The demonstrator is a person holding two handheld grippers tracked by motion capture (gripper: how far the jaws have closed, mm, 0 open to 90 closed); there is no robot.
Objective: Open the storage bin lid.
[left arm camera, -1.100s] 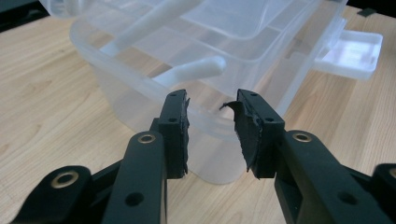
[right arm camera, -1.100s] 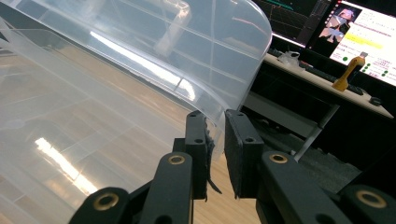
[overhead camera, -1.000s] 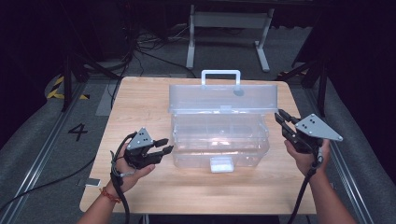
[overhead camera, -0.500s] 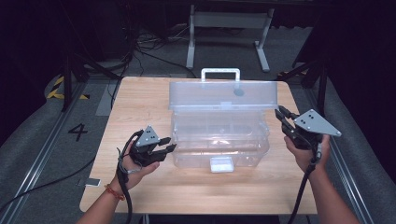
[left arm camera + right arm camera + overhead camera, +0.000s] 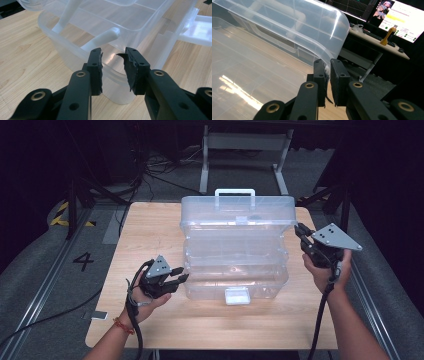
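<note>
A clear plastic box (image 5: 235, 270) with a white front latch (image 5: 237, 296) stands mid-table. Its clear lid (image 5: 237, 215), with a white handle (image 5: 235, 195), is raised off the box. My right gripper (image 5: 299, 230) is at the lid's right front corner. In the right gripper view the right gripper (image 5: 326, 62) is shut on the lid's (image 5: 287, 22) thin edge. My left gripper (image 5: 181, 274) is at the box's front left corner. In the left gripper view the left gripper (image 5: 113, 53) is open, with the box's rim (image 5: 75, 57) just beyond its pads and nothing pressed.
The wooden table (image 5: 150, 235) has bare room left of the box and along its front edge (image 5: 210, 340). A metal stand (image 5: 245, 145) rises behind the table. Dark floor, cables and a rail (image 5: 40, 295) lie to the left. A desk with monitors (image 5: 397, 22) is in the right gripper view.
My right gripper has risen a little with the lid's edge, and the lid stands higher off the box. The left gripper has stayed by the front left corner.
</note>
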